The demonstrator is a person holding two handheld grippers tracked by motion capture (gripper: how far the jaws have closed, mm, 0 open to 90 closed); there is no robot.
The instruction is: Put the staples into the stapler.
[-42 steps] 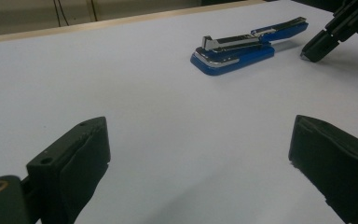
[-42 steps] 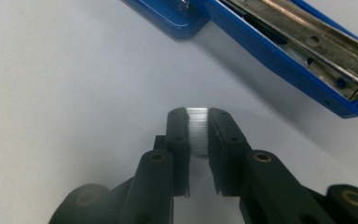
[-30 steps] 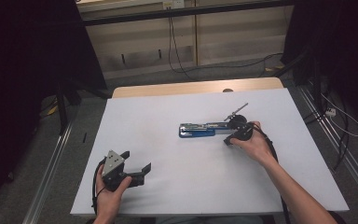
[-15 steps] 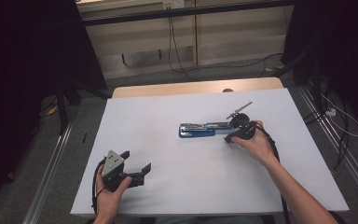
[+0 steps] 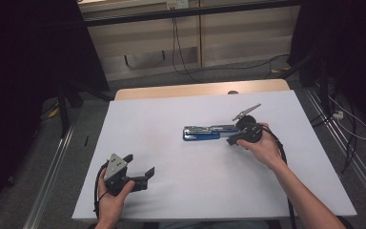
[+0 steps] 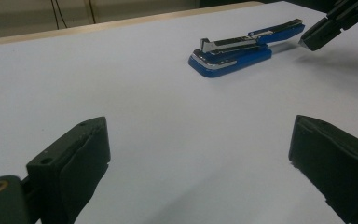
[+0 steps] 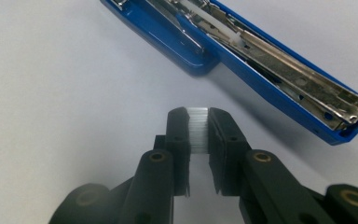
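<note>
- Dark floor and black curtains are seen around a table (image 5: 138, 93) whose wooden far edge shows beyond a white sheet (image 5: 171, 143) covering nearly all of its top.
- Wide bare room is left on the sheet at the left, the front and the far right; cables are seen on the floor beyond the far edge.
- One blue stapler (image 5: 201, 133) lies right of the sheet's centre, well clear of every edge, opened out flat so that its metal channel faces up; in the right gripper view (image 7: 279, 60) the open magazine and its blue shell are seen.
- Two grippers are counted, one in each hand.
- One left gripper (image 5: 138, 171) is held near the front left corner, its jaws spread wide with nothing between them, as the left gripper view (image 6: 200, 158) shows.
- One right gripper (image 5: 232, 140) is held just beside the stapler's right end, its jaws closed on one strip of staples (image 7: 198, 128), pale and ribbed.
</note>
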